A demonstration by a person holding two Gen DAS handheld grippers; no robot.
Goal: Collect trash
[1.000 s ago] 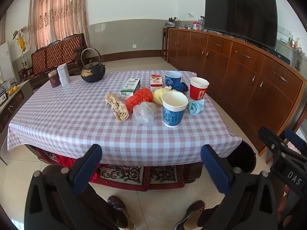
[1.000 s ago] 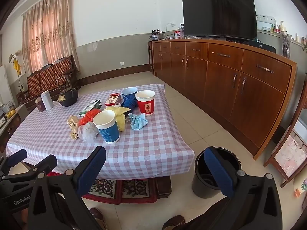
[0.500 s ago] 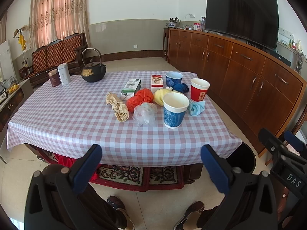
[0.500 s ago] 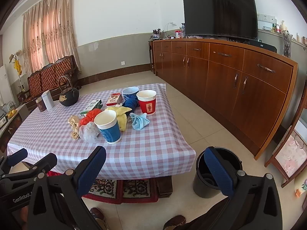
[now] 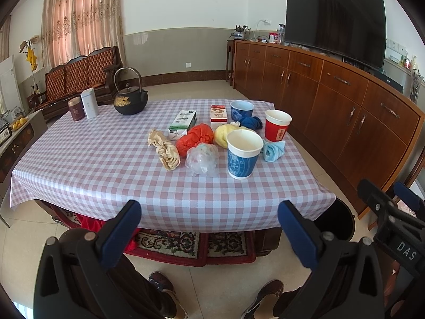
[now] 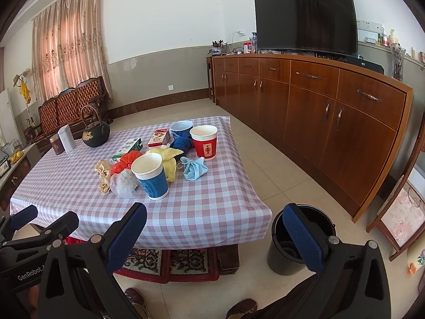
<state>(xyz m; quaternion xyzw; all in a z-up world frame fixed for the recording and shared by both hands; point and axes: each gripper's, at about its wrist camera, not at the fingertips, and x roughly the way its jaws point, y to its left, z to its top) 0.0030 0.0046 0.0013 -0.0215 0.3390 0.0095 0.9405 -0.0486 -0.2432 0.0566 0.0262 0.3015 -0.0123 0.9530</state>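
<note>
Left wrist view: the left gripper [image 5: 209, 228] hangs with its jaws wide apart and empty, off the table's [image 5: 93, 164] near edge. The trash sits toward the table's right edge: a blue cup [image 5: 243, 154], a red cup [image 5: 277, 125], a clear plastic wad [image 5: 202, 159], a red wad [image 5: 195, 138], a tan paper twist [image 5: 164, 150].

Right wrist view: the right gripper [image 6: 212, 234] is also wide and empty, off the near right corner, with the black bin [image 6: 287, 250] on the floor just beside that corner

Left gripper [image 5: 209, 226] spread wide (nothing held), checked table [image 5: 93, 164], crumpled trash, blue paper cup [image 5: 243, 154]
</note>
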